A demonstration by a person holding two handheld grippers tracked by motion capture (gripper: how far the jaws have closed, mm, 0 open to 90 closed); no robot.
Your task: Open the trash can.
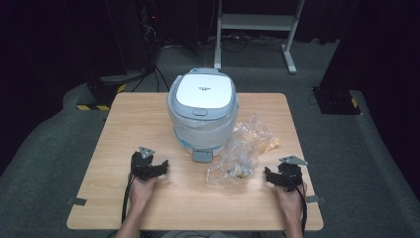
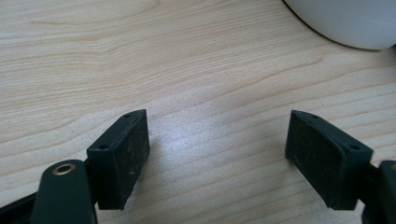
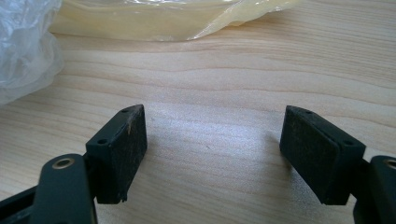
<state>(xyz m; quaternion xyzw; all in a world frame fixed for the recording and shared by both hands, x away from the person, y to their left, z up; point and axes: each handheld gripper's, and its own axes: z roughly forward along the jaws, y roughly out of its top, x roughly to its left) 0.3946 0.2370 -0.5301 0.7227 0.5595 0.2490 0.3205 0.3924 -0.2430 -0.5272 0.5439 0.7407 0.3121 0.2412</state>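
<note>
You are seated at a light wooden table (image 1: 148,213), a two-jaw gripper in each hand, both low near your edge of it. Your left gripper (image 1: 157,165) rests left of centre; in the left gripper view its fingers (image 2: 122,156) stand wide apart with only bare wood grain between them, released and holding nothing. Your right gripper (image 1: 268,174) sits at the right, pointing inward toward the middle of the table; in the right gripper view its fingers (image 3: 119,151) are likewise spread wide over bare wood, gripping nothing.

Between and beyond your hands stands a white and pale-blue lidded bin (image 1: 203,111), centred toward the far half of the table, lid down, with what looks like a clear liner bunched around its body. A grey tab at its base points toward you, probably so the opening side is within reach. Its curved white wall (image 2: 345,21) shows at the upper right corner of the left gripper view, near but apart from that gripper.

Just right of the bin, touching its side, lies a crumpled clear plastic bag (image 1: 242,148) with something yellowish in it; its near end lies close to your right gripper, which seems placed to take hold of it, while the left waits ready to steady the bin
</note>
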